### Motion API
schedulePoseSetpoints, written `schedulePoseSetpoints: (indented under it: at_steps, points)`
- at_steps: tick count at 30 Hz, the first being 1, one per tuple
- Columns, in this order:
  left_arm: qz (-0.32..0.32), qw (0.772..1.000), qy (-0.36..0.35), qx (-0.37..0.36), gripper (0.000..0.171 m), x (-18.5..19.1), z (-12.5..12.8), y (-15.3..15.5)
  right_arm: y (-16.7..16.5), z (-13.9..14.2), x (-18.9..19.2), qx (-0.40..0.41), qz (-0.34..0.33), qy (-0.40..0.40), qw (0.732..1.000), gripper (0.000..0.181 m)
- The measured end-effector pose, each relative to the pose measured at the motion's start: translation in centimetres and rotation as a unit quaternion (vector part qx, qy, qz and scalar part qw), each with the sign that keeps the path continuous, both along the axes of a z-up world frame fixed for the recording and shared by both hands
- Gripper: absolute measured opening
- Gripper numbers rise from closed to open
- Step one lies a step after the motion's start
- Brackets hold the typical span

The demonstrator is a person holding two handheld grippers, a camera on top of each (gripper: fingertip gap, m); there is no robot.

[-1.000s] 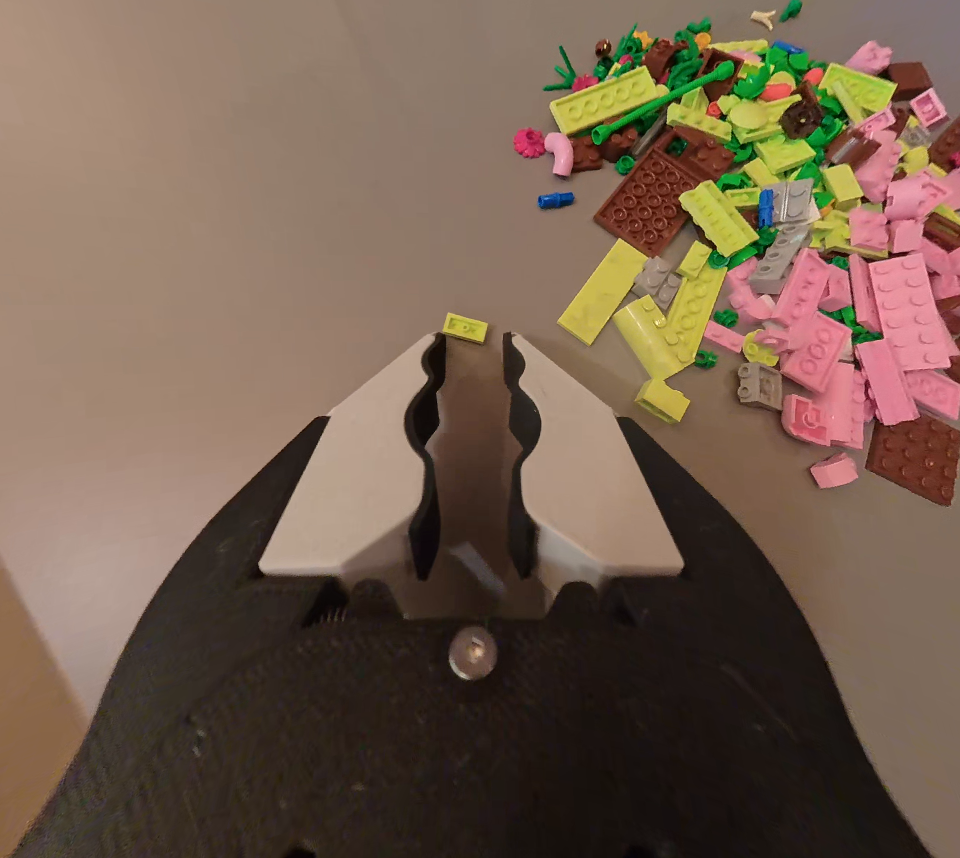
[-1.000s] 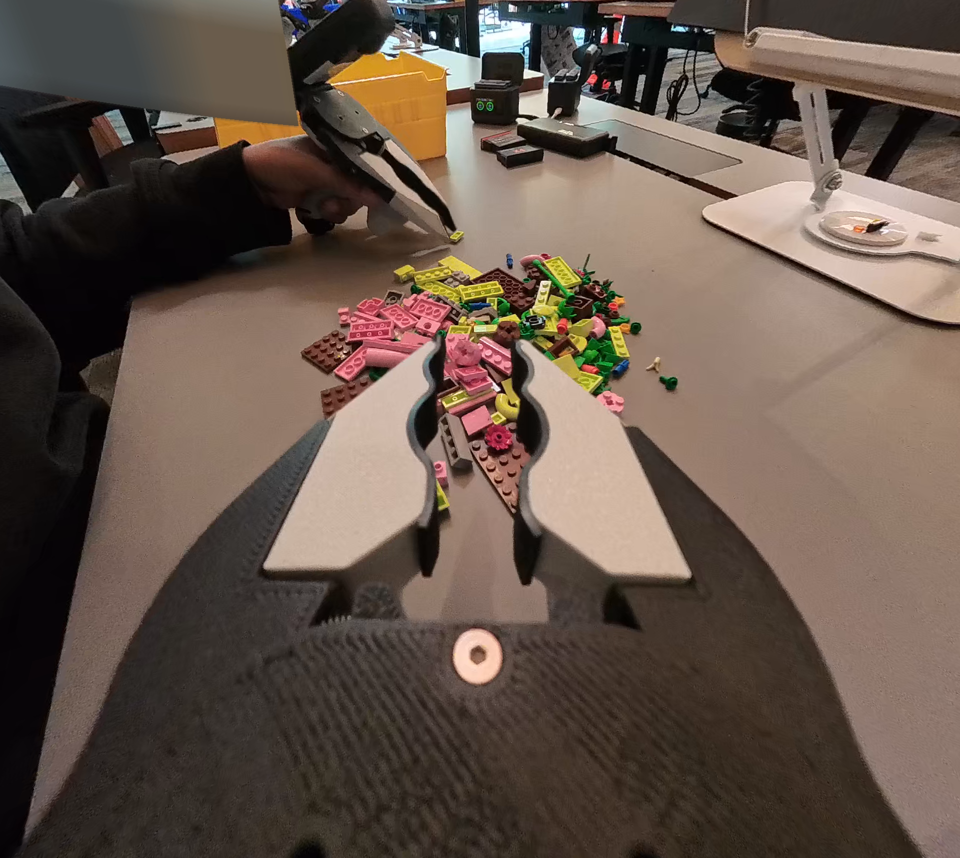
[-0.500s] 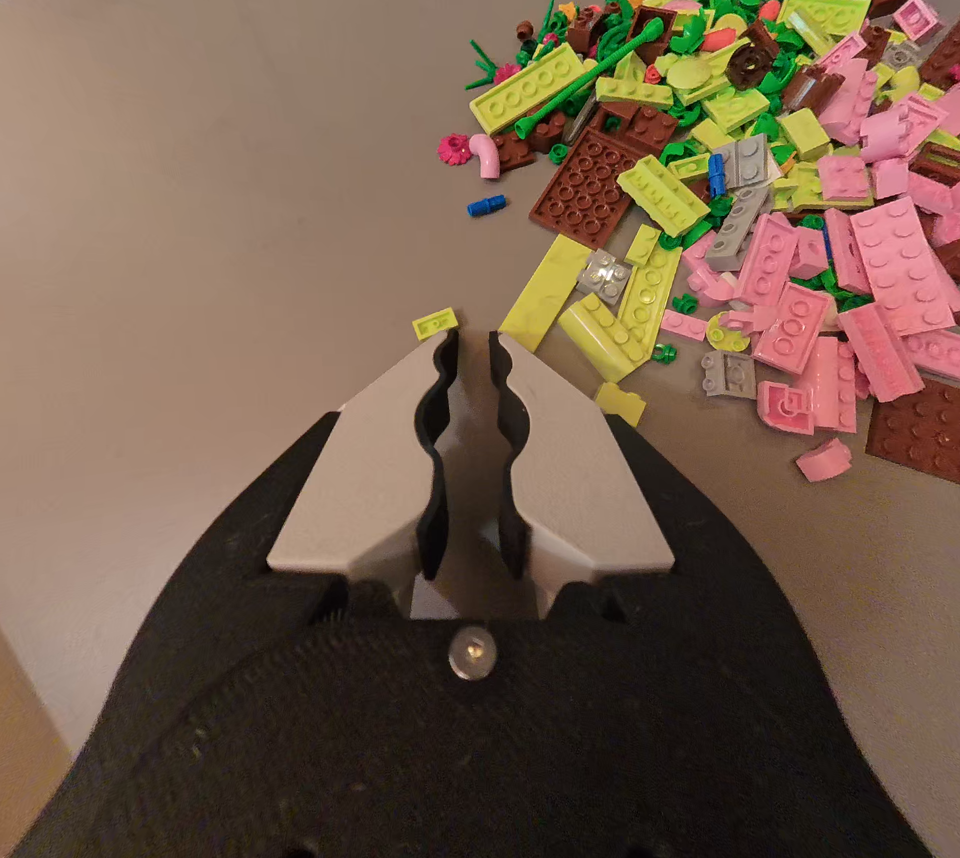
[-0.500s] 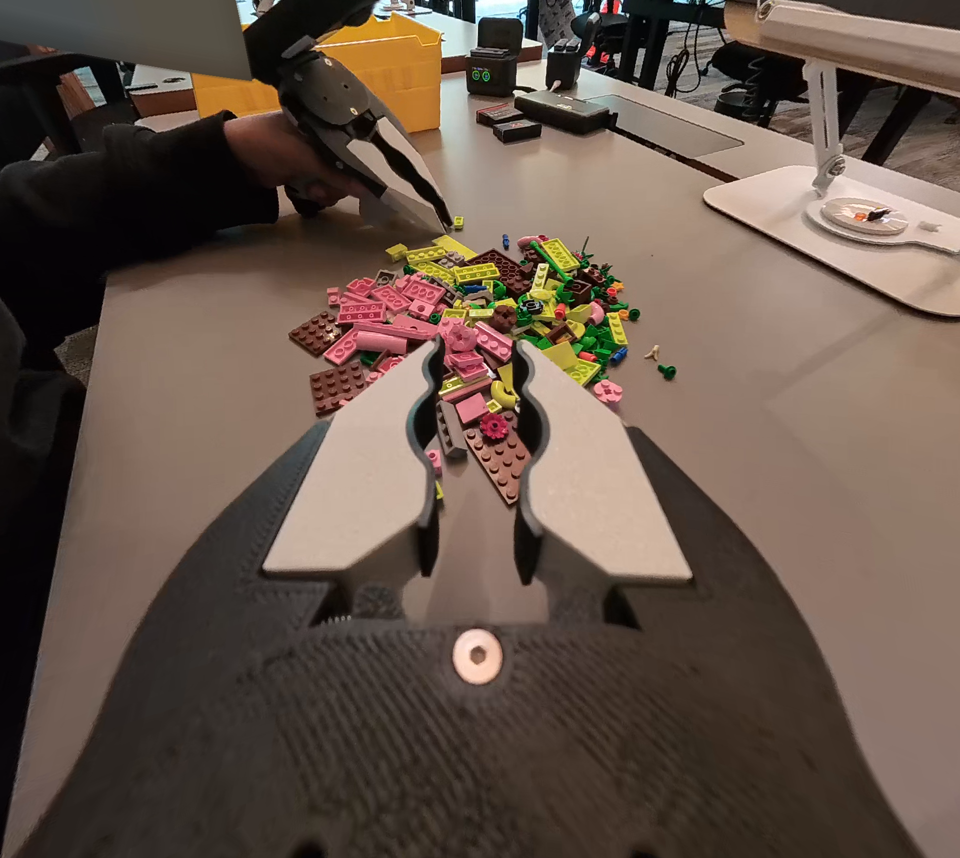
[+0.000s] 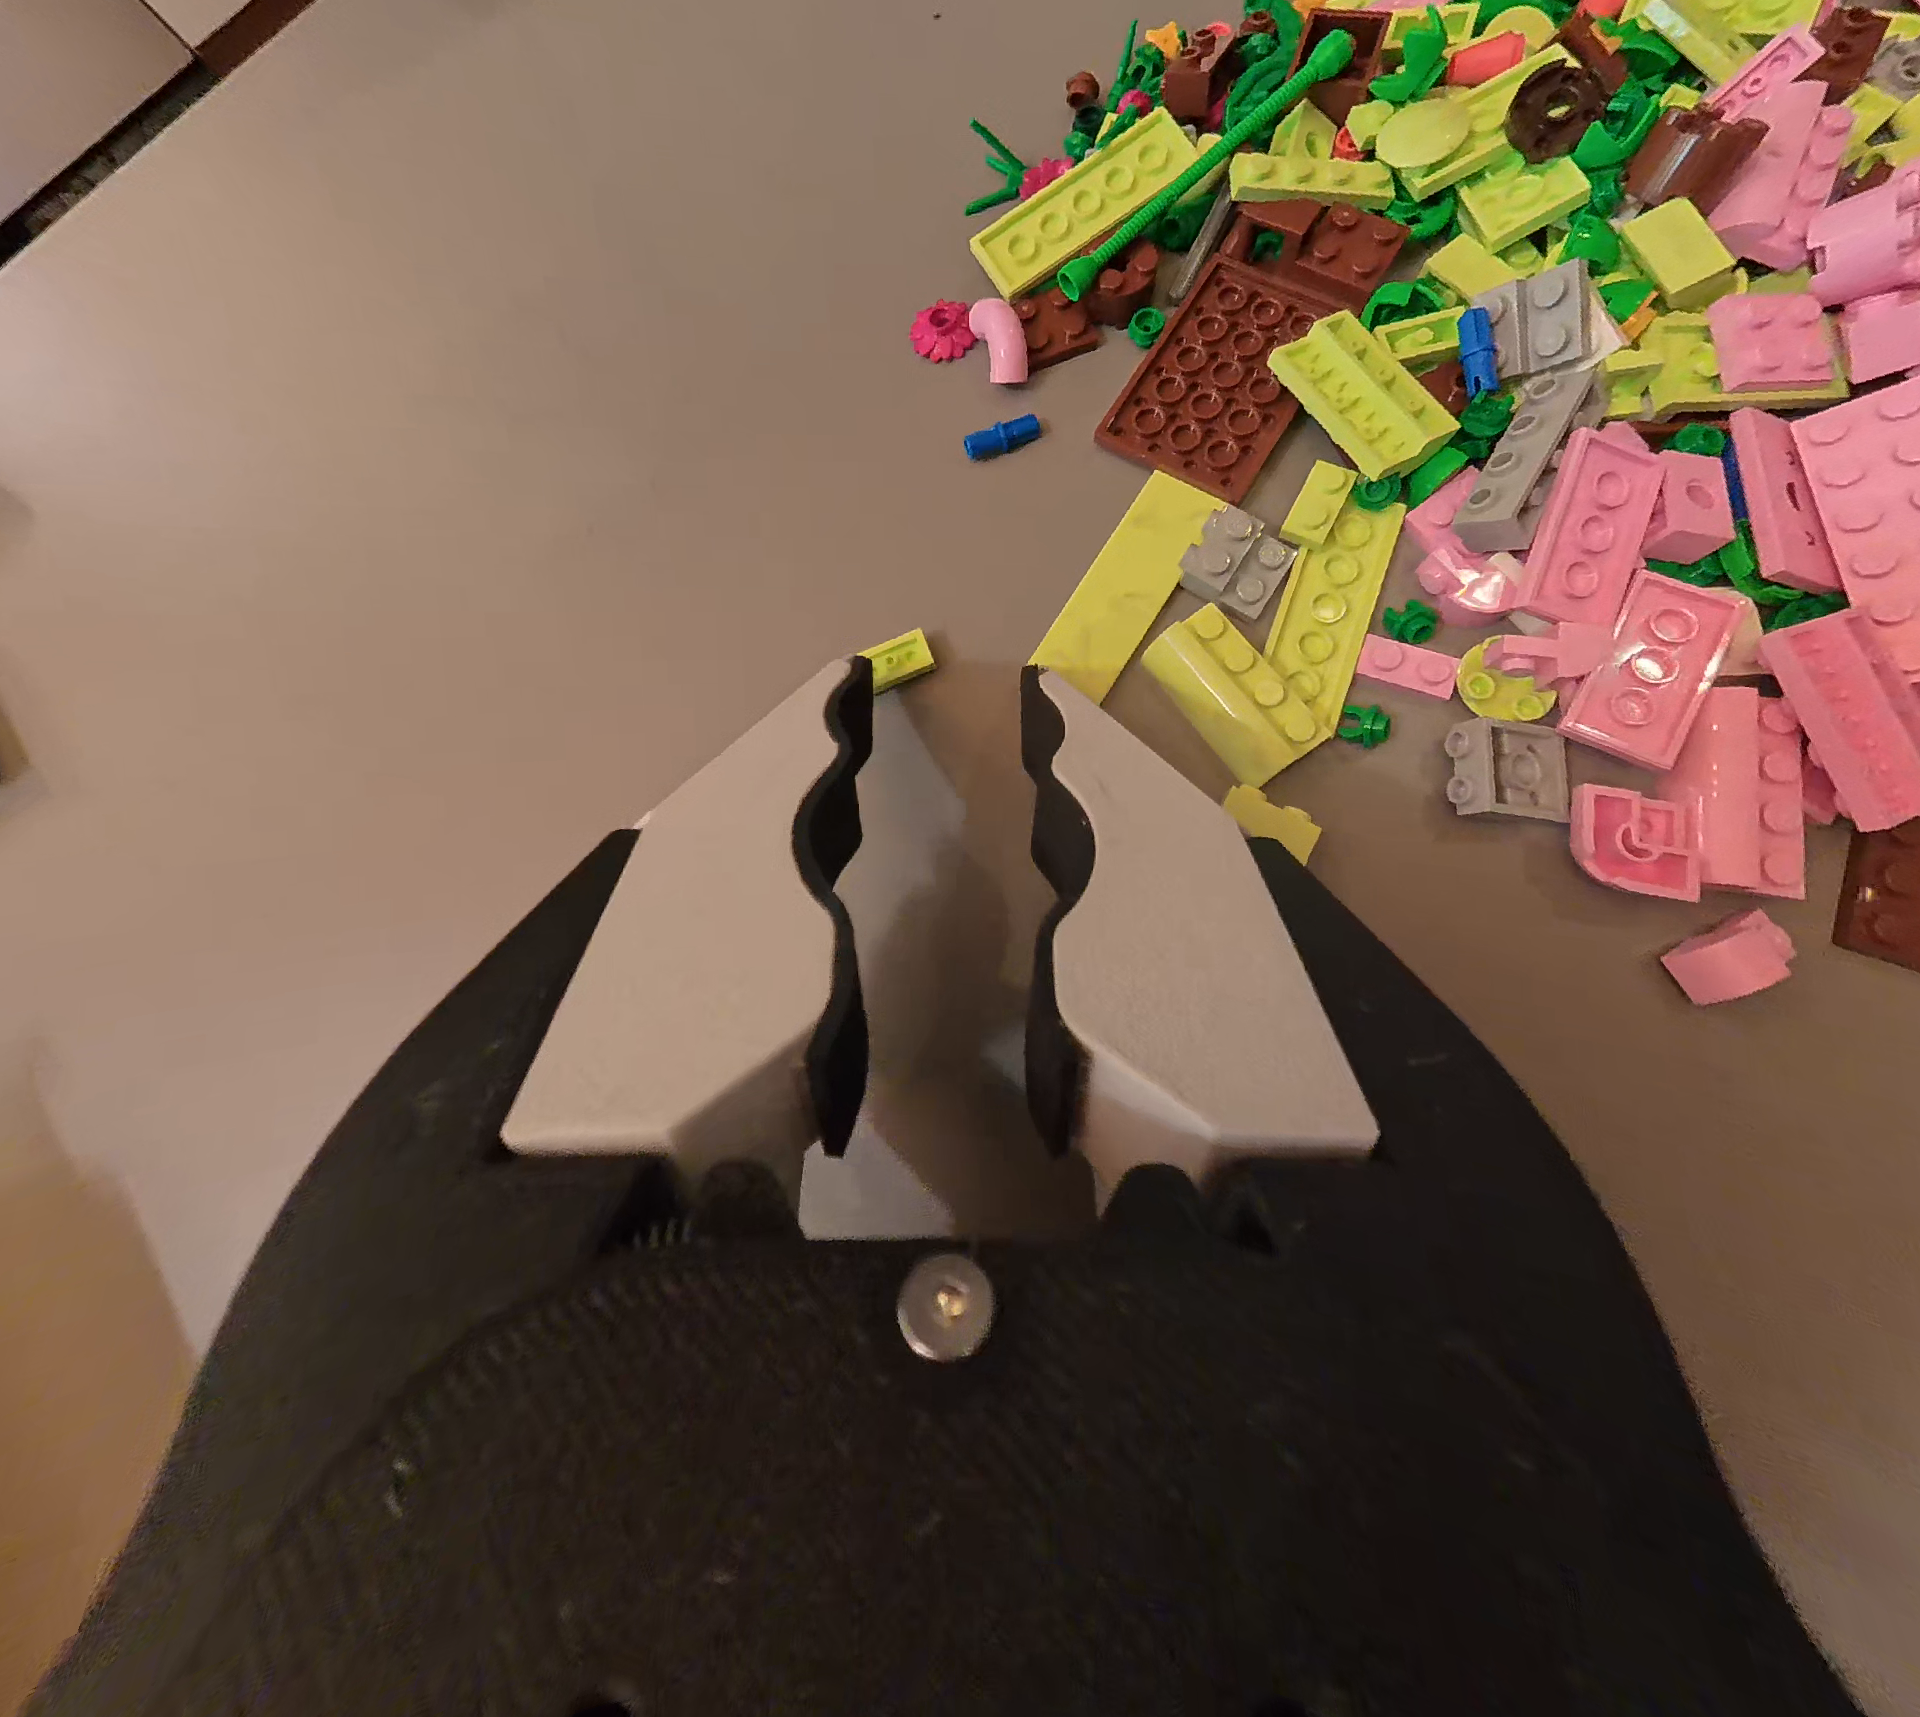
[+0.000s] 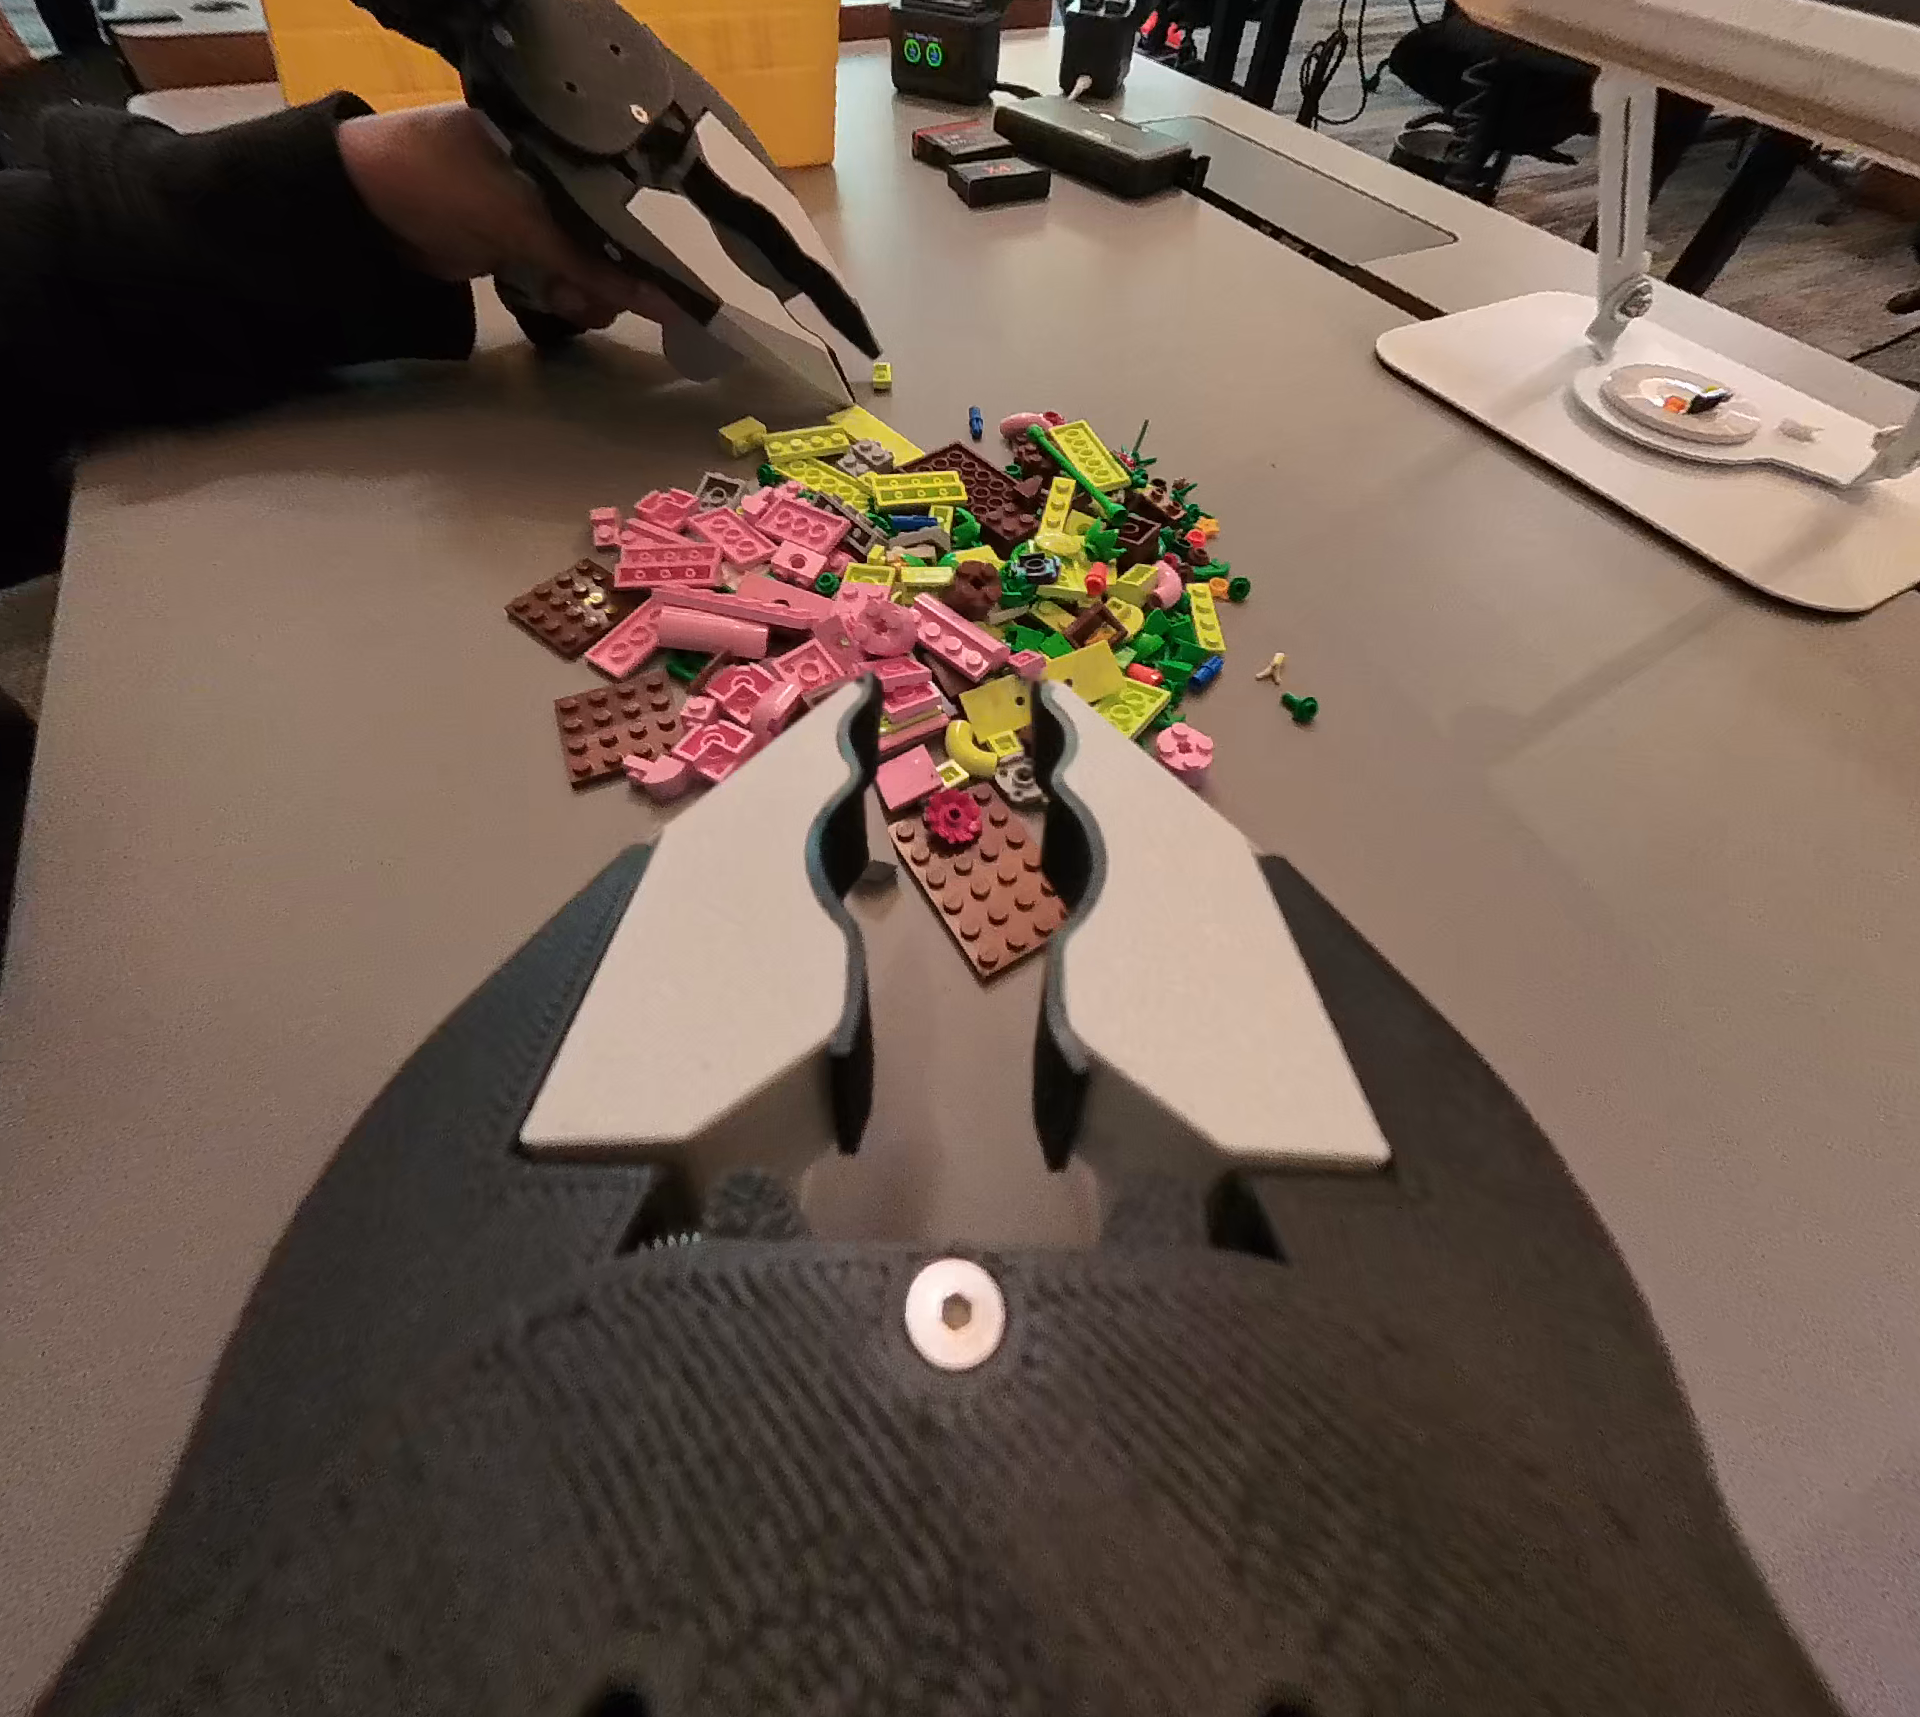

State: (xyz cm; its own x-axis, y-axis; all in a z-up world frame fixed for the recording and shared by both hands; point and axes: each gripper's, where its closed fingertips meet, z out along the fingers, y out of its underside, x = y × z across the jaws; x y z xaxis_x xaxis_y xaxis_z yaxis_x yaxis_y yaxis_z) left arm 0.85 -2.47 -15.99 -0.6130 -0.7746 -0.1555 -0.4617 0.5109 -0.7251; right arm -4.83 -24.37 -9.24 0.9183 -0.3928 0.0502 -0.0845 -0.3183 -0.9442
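A pile of small toy bricks in pink, lime, brown, green and grey lies on the grey table. My left gripper is open and empty, tips low over the table. A small lime plate lies apart from the pile, just past its left fingertip. In the right wrist view the same pile lies ahead, and my right gripper is open and empty above its near edge, over a brown plate and a magenta flower piece. The left gripper shows beyond the pile, beside the small lime plate.
A yellow bin stands at the back left. Black boxes and chargers sit at the back. A white lamp base stands to the right. A person's sleeved arm reaches in from the left. The gap from one gripper's tips to the other's is roughly 25 centimetres. About 6 centimetres separates my right fingertips from the magenta flower piece. The brown plate is closer to my right gripper, around 6 centimetres from its tips; the left tips are 25 centimetres off.
My left gripper has opened wider after narrowing, and the view has turned left; the small lime plate now lies at its left fingertip. The right gripper has moved slightly nearer the pile.
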Motion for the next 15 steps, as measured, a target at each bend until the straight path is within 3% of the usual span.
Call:
schedulePoseSetpoints:
  at_steps: [3,6,10,15]
  points:
    - [0.0,1.0,-0.001,0.003,0.025,-0.2,0.0,-0.1,-0.2,-0.1,0.6,-0.012,-0.023,-0.013,1.0,0.035]
    - [0.001,1.0,-0.005,0.007,0.027,-0.2,0.0,0.0,-1.6,0.6,2.8,-0.014,-0.105,-0.057,0.993,0.076]
    - [0.008,1.0,-0.012,0.01,0.033,0.0,0.1,0.2,-3.4,1.7,4.5,-0.004,-0.178,-0.097,0.979,0.105]
    - [0.059,0.997,-0.045,0.002,0.076,1.1,1.2,1.6,-4.0,2.2,5.0,0.001,-0.206,-0.113,0.972,0.125]
